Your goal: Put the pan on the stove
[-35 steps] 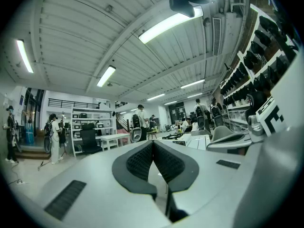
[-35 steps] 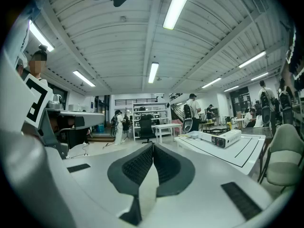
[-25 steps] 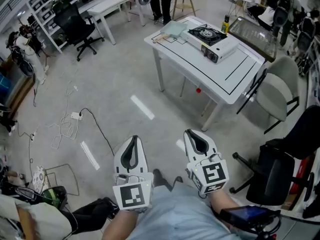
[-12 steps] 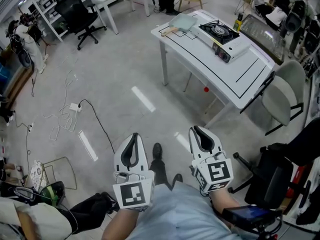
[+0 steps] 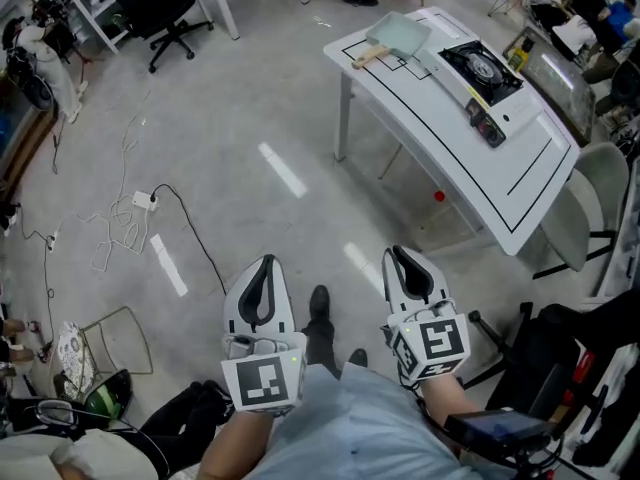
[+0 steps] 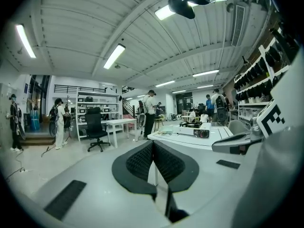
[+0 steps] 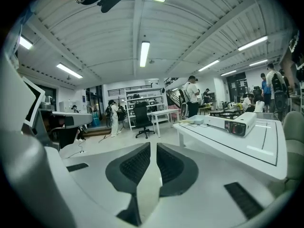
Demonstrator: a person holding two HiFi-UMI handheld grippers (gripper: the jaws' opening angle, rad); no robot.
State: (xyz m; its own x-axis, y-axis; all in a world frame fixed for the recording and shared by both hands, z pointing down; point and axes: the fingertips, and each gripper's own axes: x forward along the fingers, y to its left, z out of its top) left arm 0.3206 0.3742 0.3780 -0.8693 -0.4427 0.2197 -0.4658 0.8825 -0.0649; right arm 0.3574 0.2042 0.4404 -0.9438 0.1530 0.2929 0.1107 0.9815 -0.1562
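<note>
While the table (image 5: 450, 143) is well apart, the 2 grippers are held low by the body, left gripper (image 5: 263, 267) and right gripper (image 5: 404, 266) clenched on nothing. The pan (image 5: 398, 36) is seen on that table beside the stove (image 5: 481, 68), untouched.

Far beyond the jaws of the left gripper (image 6: 153, 146), we see the pan (image 6: 164, 133) only as a thin sliver, too small to tell its handle. Right of the jaws of the right gripper (image 7: 153, 147), a chair (image 7: 292, 127) runs off the edge.
</note>
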